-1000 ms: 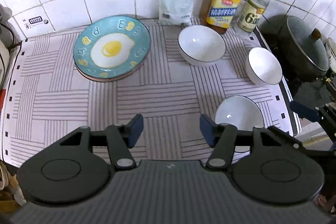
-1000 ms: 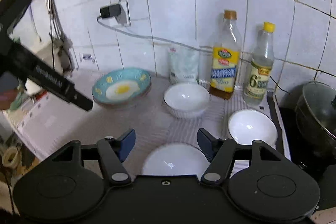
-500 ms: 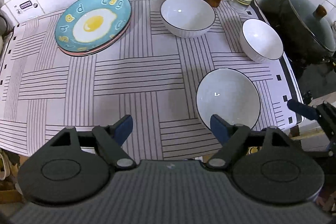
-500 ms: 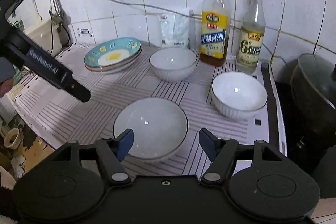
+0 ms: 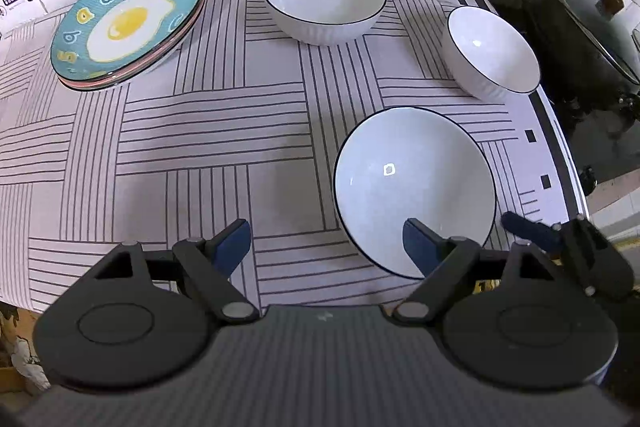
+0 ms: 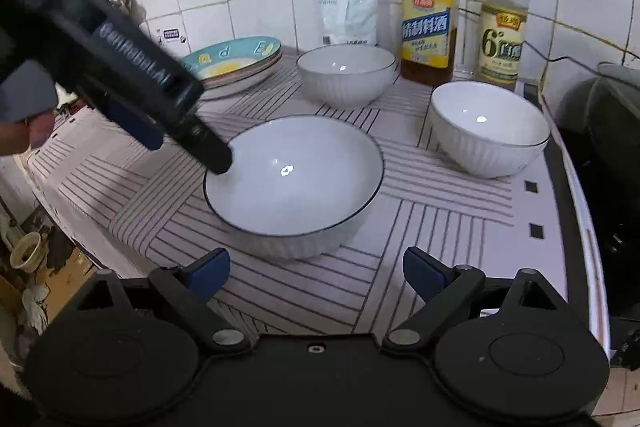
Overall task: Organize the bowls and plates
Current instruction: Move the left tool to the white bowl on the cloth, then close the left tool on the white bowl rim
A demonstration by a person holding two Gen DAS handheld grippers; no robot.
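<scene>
Two wide-open claws point(image 5: 326, 247) point(image 6: 316, 273), both empty

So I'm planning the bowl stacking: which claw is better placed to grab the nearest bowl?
Right, probably. The right claw is open and faces the near bowl squarely, its fingers straddling the bowl's width. The left claw, also open, sits off to the side, only one finger over the rim.

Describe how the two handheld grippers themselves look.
Both are matte black plastic. Each left gripper and right gripper finger carries a blue pad and pivots on a round disc with silver pins. The left one's side bears white lettering.
</scene>
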